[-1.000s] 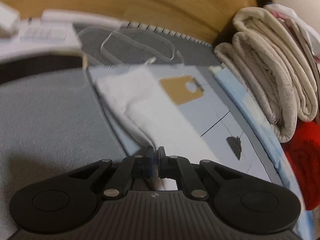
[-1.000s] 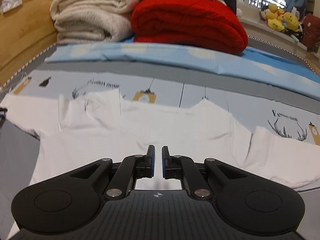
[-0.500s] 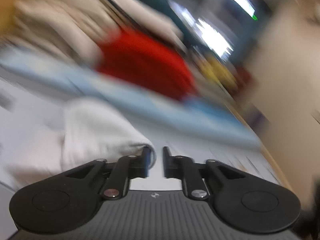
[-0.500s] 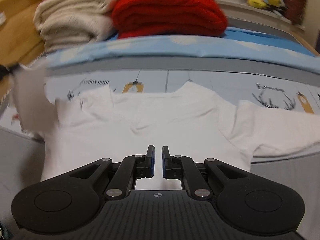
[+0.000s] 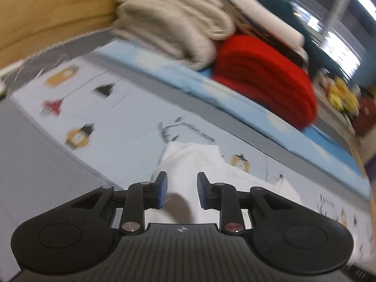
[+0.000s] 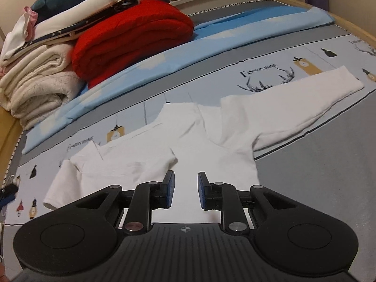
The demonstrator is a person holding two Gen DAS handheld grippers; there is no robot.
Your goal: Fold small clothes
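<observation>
A small white long-sleeved shirt (image 6: 188,141) lies flat on the printed bed sheet (image 6: 270,70). Its left sleeve (image 6: 112,164) is folded in across the body; its right sleeve (image 6: 305,103) stretches out to the right. My right gripper (image 6: 185,188) is open and empty just above the shirt's lower body. In the left wrist view the shirt (image 5: 192,162) lies straight ahead. My left gripper (image 5: 181,188) is open and empty over the shirt's left side. That view is motion-blurred.
A red folded blanket (image 6: 131,30) and cream folded blankets (image 6: 35,87) are stacked at the back on a light blue cloth (image 6: 164,58). More folded clothes lie on top of them. A wooden bed frame (image 5: 47,11) borders the left. Plush toys (image 5: 340,94) sit far right.
My left gripper let go of the left sleeve after carrying it over the shirt's body, and now stands open. My right gripper opened wider and its view shifted right.
</observation>
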